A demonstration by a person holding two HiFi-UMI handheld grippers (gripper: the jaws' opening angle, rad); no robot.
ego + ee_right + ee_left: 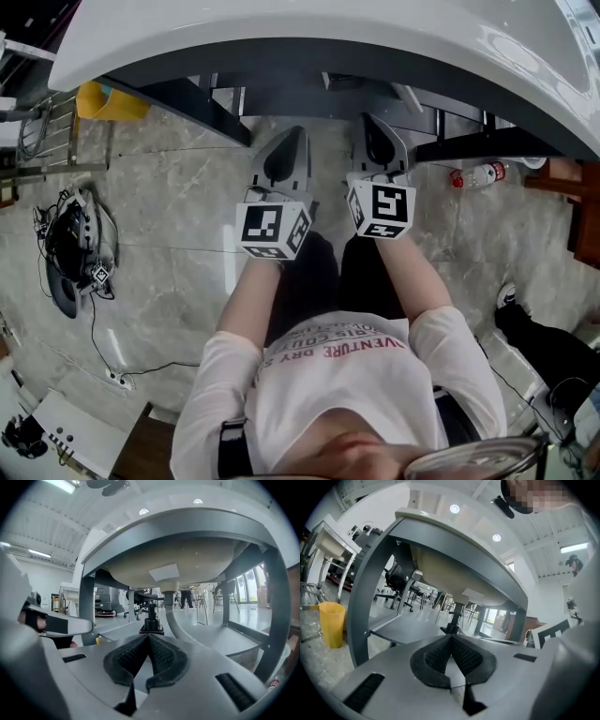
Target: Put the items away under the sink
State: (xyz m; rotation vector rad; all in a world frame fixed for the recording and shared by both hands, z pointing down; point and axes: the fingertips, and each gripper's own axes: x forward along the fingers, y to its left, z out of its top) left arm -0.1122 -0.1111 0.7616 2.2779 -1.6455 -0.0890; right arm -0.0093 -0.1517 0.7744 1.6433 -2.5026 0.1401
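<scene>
Honestly we've barely started — left tool [451,637] and right tool [148,637] both pinched closed, empty; shelf [408,630] under the sink [178,559] looks bare.

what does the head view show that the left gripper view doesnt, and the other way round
Only the head view: the bottle lying on the floor, the tangle of cables and the person's forearms. Only the left gripper view: the basin's underside, the ceiling lights, and that the left claw is shut and empty. Both: the yellow bin and the grey sink frame.
</scene>
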